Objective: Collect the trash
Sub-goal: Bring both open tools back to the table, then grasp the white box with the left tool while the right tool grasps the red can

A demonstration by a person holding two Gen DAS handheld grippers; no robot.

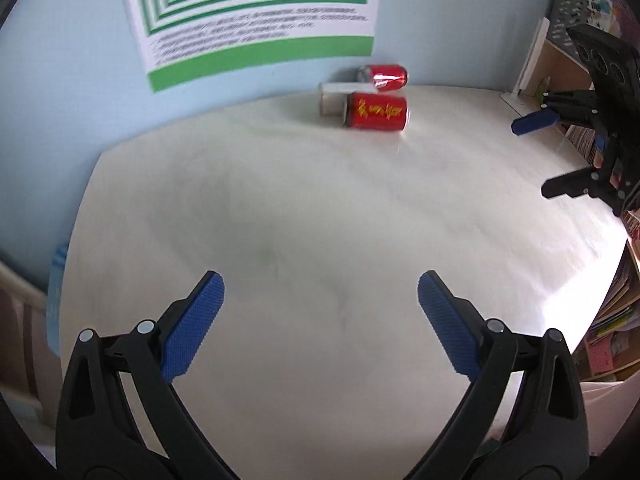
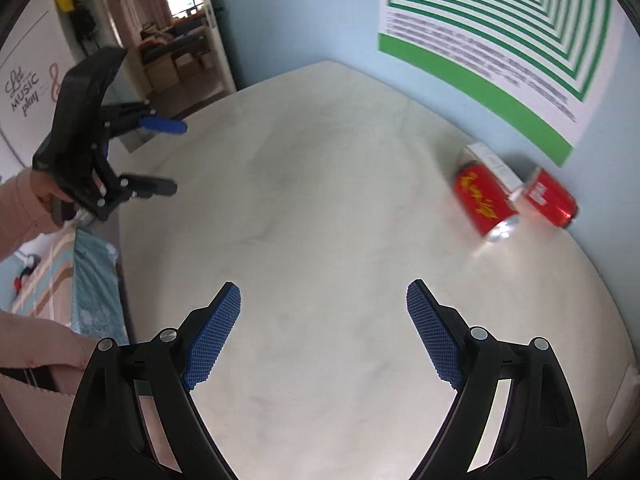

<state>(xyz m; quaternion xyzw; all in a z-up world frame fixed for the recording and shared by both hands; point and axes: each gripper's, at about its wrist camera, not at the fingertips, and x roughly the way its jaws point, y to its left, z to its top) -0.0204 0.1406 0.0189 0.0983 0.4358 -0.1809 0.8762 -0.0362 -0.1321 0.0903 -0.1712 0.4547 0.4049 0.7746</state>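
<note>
Red cans (image 1: 378,112), glossy metal cylinders on their sides, smooth pale table (image 1: 320,220), both jaws apart, empty.

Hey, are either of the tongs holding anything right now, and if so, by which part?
Nothing is held. The left tongs and right tongs are both open over the table, far from the cans.

Two red cans lie on their sides on the table (image 1: 320,220), one with yellow lettering (image 1: 377,112) and one behind it against the wall (image 1: 383,76). One small white box (image 1: 332,98) lies touching both cans. One green-striped poster (image 1: 256,12) hangs on the wall above the cans, and two grippers are over the table, the left (image 1: 320,320) and the right (image 2: 323,328).
</note>
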